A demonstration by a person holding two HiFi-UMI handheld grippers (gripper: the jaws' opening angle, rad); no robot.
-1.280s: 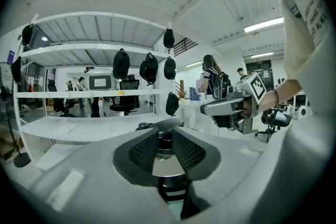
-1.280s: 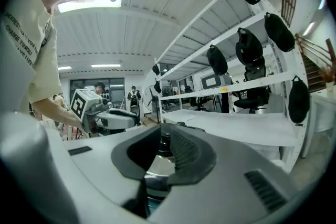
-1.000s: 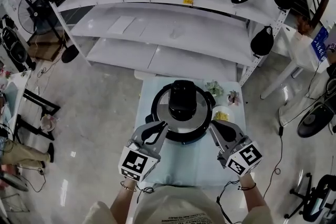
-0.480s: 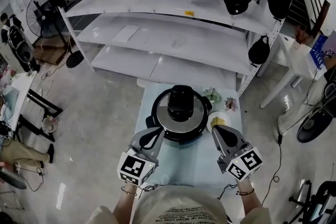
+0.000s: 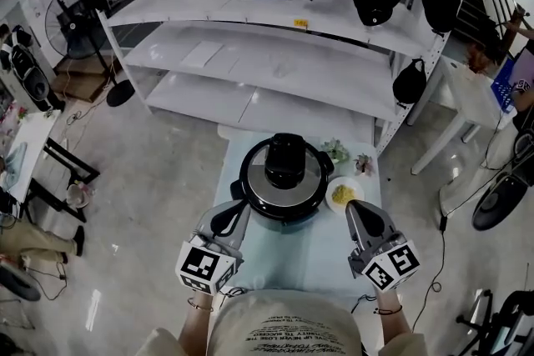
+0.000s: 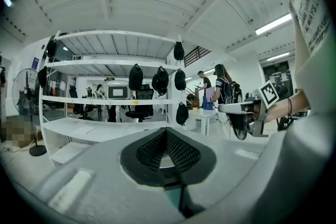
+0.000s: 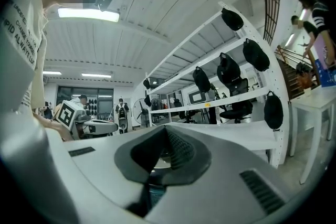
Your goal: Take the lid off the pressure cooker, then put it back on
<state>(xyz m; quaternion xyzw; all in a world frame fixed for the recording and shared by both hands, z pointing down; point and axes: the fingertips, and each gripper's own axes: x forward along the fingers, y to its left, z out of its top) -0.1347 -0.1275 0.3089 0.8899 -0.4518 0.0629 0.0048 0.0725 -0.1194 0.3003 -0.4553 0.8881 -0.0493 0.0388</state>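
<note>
White shelving stands beyond the pale blue table [image 5: 310, 263], where the pressure cooker [image 5: 247, 186] sits centred with its lid [image 5: 288, 199] on and lying flat. Expect the lid to be heavy, rigid and slick on its polished metal. Grip it by the black handle [image 5: 286, 162], whose long axis runs near to far. Your left gripper [image 5: 238, 211] and right gripper [image 5: 354, 209] sit on the near side of the cooker, one to each side, jaws clenched on nothing.

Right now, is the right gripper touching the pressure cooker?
Apart. The head view shows blue table between the right gripper and the pressure cooker.
</note>
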